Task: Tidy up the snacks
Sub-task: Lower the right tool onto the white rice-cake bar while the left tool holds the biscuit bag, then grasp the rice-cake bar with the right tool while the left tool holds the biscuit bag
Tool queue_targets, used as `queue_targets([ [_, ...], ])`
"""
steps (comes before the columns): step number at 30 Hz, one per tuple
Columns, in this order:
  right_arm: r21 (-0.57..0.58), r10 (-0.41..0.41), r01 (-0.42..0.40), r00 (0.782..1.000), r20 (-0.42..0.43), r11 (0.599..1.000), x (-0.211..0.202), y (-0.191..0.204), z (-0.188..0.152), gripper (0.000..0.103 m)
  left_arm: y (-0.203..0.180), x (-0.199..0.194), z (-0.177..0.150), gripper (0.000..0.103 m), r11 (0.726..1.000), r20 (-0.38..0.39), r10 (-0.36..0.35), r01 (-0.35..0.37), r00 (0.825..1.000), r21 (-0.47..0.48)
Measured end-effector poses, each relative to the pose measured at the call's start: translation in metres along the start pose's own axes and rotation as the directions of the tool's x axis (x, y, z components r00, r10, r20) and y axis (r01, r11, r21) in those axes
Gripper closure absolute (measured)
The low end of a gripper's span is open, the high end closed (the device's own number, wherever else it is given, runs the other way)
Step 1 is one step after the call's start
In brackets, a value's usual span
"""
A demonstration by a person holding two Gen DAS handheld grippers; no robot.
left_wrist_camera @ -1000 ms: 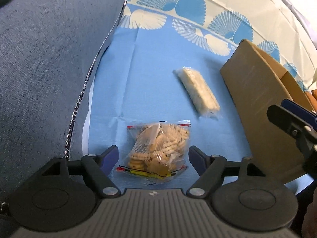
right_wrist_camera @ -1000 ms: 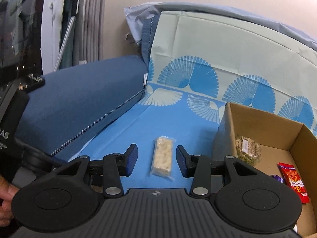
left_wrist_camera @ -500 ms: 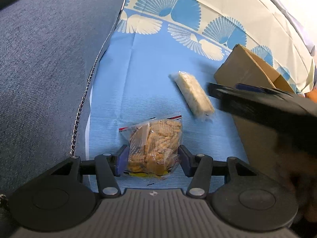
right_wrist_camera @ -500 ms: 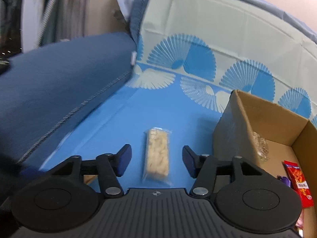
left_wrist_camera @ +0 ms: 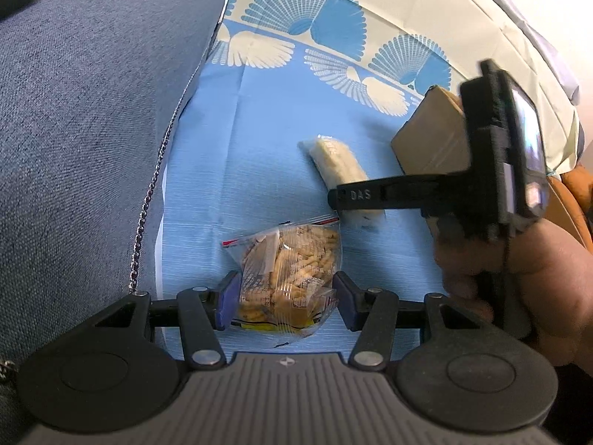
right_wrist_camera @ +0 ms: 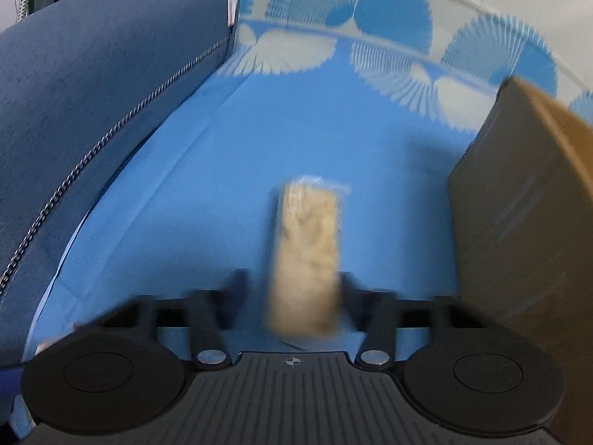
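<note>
A clear bag of yellow crackers point(left_wrist_camera: 292, 259) lies on the blue cloth point(left_wrist_camera: 267, 141), and my left gripper point(left_wrist_camera: 285, 293) is shut on its near end, a pad pressing each side. A pale wrapped bar point(right_wrist_camera: 305, 252) lies further out, seen also in the left wrist view as the bar point(left_wrist_camera: 333, 159). My right gripper point(right_wrist_camera: 292, 289) is low over the bar's near end with its jaws closing. The bar sits between them, and a gap still shows on its left side. One of its fingers point(left_wrist_camera: 355, 196) crosses the bar. This view is blurred.
A brown cardboard box point(right_wrist_camera: 519, 222) stands right of the bar, its corner point(left_wrist_camera: 426, 141) behind the right gripper. A blue-grey cushion point(left_wrist_camera: 92, 111) with a metal chain along its seam borders the cloth on the left. A person's hand point(left_wrist_camera: 519, 267) holds the right gripper.
My left jaws closed onto the cracker bag and have held still since. The right gripper swung down and forward over the bar, which now sits between its narrowing jaws.
</note>
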State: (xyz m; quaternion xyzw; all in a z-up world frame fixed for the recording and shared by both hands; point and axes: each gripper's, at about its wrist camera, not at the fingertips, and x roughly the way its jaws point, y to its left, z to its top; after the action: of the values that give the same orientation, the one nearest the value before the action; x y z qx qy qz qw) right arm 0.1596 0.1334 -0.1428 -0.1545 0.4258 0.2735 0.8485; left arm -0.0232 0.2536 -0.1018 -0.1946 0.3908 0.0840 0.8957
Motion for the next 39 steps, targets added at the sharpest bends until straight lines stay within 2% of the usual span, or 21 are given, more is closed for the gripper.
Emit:
queue_targets([
  [2,0.014,0.030,-0.030,1.000,0.003,0.999,-0.007,-0.001,-0.005,0.065,-0.001,-0.001,0.000,0.044,1.000,0.002,0.000,0.000,1.000,-0.002],
  [8,-0.049,0.059,-0.058,0.998,0.011,0.997,-0.045,0.006,-0.025,0.065,-0.003,-0.002,-0.001,0.044,1.000,0.005,0.005,-0.005,1.000,-0.009],
  [15,-0.042,0.142,-0.143,0.989,-0.033,0.989,-0.107,0.002,-0.053,0.065,-0.003,-0.002,0.000,0.044,1.000,0.002,0.006,-0.006,1.000,-0.013],
  [20,-0.020,0.160,-0.160,0.987,-0.009,0.987,-0.139,-0.003,-0.079,0.065,-0.003,0.000,0.001,0.044,1.000,-0.007,0.010,-0.010,1.000,-0.009],
  [23,-0.021,0.128,-0.128,0.992,0.016,0.992,-0.137,0.000,-0.097,0.066,-0.003,0.003,0.001,0.044,1.000,-0.016,0.016,-0.016,1.000,-0.008],
  [30,-0.069,0.085,-0.086,0.996,-0.021,0.994,-0.106,0.017,-0.111,0.064,-0.003,0.004,0.003,0.043,1.000,-0.027,0.007,-0.007,1.000,-0.003],
  [36,-0.036,0.104,-0.105,0.994,-0.021,0.994,-0.101,0.011,-0.110,0.054,0.000,0.006,0.002,0.031,1.000,-0.047,-0.009,0.009,0.999,-0.005],
  [39,-0.029,0.108,-0.108,0.994,-0.013,0.994,-0.099,0.009,-0.109,0.053,-0.001,0.008,0.002,0.026,1.000,-0.061,-0.017,0.017,0.998,-0.002],
])
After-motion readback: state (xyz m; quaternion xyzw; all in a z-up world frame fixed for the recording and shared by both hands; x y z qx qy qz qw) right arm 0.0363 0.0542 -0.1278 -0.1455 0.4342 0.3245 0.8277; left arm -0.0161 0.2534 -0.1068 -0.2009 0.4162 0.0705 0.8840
